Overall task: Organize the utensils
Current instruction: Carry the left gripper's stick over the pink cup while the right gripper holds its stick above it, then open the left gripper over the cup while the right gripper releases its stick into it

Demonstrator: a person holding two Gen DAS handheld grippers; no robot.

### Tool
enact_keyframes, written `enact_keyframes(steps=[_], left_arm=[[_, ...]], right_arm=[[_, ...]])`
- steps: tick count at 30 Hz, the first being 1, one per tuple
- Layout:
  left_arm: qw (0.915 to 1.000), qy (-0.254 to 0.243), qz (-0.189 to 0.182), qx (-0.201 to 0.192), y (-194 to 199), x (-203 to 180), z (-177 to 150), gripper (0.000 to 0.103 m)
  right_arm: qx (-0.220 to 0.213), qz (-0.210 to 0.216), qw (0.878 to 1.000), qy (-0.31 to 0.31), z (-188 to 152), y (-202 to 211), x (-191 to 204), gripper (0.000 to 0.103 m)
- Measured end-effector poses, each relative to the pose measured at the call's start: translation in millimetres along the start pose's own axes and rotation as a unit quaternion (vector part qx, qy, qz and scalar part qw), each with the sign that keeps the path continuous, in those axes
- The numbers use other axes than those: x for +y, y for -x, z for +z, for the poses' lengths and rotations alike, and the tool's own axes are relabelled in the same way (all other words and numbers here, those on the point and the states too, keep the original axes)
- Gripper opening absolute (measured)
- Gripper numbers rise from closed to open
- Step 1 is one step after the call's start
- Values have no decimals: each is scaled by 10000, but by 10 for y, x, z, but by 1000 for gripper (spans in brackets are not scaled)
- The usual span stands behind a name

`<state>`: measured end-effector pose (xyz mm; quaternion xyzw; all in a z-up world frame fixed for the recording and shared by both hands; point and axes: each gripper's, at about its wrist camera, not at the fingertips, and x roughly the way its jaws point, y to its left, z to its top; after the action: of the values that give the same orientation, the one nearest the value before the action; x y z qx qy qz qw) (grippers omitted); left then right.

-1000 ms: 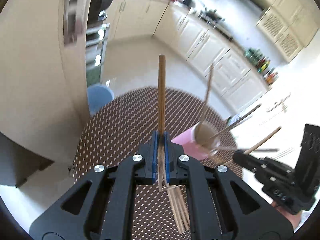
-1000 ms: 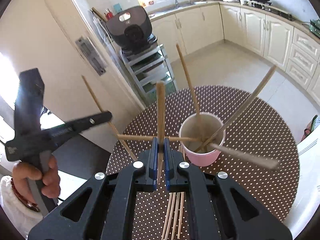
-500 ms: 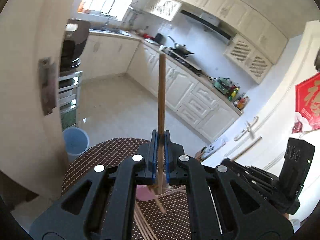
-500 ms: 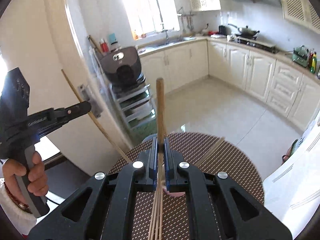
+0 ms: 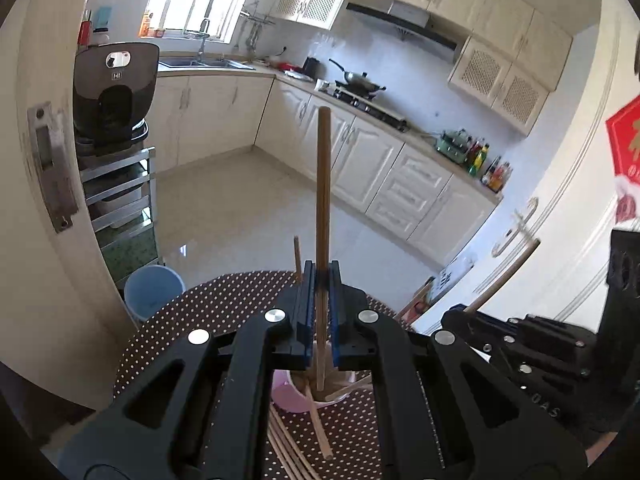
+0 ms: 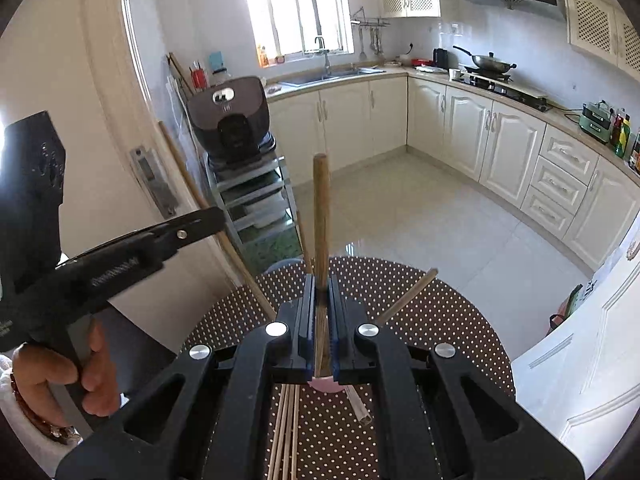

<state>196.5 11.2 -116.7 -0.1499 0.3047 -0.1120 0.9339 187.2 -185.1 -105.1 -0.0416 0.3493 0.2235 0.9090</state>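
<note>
Both grippers are up over the round table point(image 6: 460, 320) with its brown, white-dotted woven cover. The left gripper point(image 5: 321, 280) has its blue-lined jaws pinched tight on a slim round wooden chopstick point(image 5: 322, 184) — long axis near upright in the left wrist view, top end toward the kitchen cabinets, lower end down by the pink cup point(image 5: 286, 396). The right gripper point(image 6: 320, 292) is clamped just as hard on its own wooden chopstick point(image 6: 321, 216), also standing straight up from the jaws. The smooth pink cup sits on the cloth beneath the fingers, several sticks leaning out of it at angles. Loose pale chopsticks point(image 6: 286, 436) lie flat on the cloth — lengthwise toward the camera.
</note>
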Motion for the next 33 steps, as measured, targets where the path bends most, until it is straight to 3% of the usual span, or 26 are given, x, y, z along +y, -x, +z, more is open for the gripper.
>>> enact_keyframes(steps=[11, 16, 19, 21, 22, 27, 33], left_arm=[[9977, 11, 2, 674, -209, 48, -283, 7], [9969, 5, -14, 781, -161, 27, -311, 8], [9967, 0, 20, 809, -98, 36, -333, 18], [9964, 37, 39, 842, -53, 44, -353, 45], [9967, 47, 42, 808, -20, 48, -355, 49], [9970, 20, 35, 775, 138, 60, -378, 49], [9983, 52, 158, 564, 431, 152, -441, 50]], right_arm=[[321, 31, 9995, 10, -168, -160, 29, 5], [372, 54, 9991, -189, -210, -159, 14, 8], [360, 25, 9990, -252, -222, -134, -14, 9], [331, 9, 9989, -318, -223, -110, -24, 9], [322, 5, 9989, -354, -218, -102, -25, 10], [211, -74, 9986, -473, -247, 6, -20, 22], [41, -212, 9977, -638, -352, 204, 2, 24]])
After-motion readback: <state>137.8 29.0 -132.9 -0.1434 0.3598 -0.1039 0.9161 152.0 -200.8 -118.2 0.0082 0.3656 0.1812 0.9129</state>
